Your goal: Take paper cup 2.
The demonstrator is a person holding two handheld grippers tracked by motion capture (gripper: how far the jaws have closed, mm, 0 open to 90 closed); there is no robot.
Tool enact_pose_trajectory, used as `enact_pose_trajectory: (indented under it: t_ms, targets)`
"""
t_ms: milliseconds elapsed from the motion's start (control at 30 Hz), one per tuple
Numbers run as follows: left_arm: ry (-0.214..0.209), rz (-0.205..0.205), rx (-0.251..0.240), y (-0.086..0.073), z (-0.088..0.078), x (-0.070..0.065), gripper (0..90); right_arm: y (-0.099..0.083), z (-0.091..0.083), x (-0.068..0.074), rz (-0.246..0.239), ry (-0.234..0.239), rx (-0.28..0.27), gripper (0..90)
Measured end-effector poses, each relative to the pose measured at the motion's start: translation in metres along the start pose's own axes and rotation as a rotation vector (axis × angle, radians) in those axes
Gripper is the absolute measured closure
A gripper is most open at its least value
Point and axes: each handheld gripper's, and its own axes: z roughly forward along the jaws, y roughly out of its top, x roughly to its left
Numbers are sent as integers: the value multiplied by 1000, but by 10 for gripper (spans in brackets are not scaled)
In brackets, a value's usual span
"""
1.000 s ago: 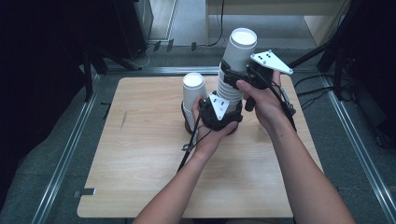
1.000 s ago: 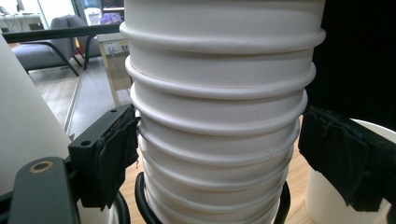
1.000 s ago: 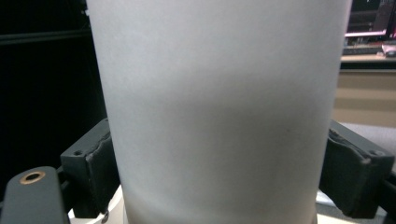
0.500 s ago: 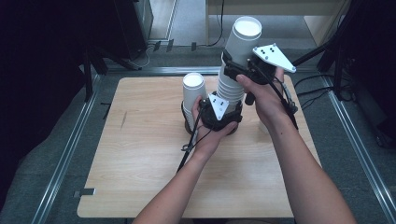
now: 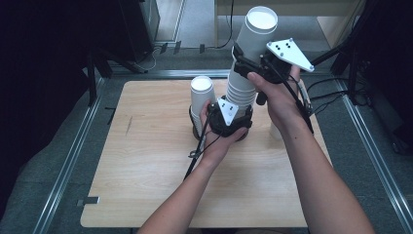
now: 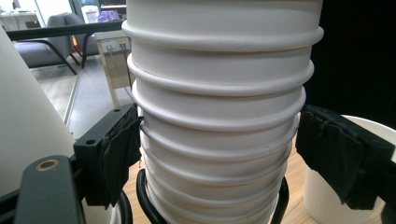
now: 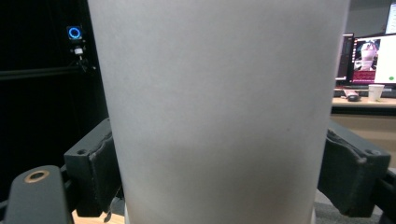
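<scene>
Unstacking cups, mid-pull. Right gripper [image 5: 246,66] fingers [image 7: 100,177] clamp the top cup [image 5: 255,36], partly lifted out of the stack of cups [image 5: 239,92]; the jaws have just been closing on it. Left gripper [image 5: 229,114] fingers [image 6: 116,158] stand either side of the stack near its base at desk [image 5: 146,195] centre; the left pad touches, the right looks slightly off, so cannot tell if it really grips. Left to do: free the top cup, set it down. A separate cup [image 5: 202,97] stands at 9 o'clock, just beside the stack. Stack long axis upright, leaning toward 1 o'clock; the cups stand upside down, bases up.
</scene>
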Motion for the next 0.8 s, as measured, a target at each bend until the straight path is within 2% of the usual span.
enact_pose_trajectory:
  t_ms: [133,800]
  targets:
    - [-1,-3,2,0,0,0,142,4,-6,-3,11,-1,-8,133]
    - [-2,4,8,1,-1,1,146,13,-36,-10,-16,-1,-50,132]
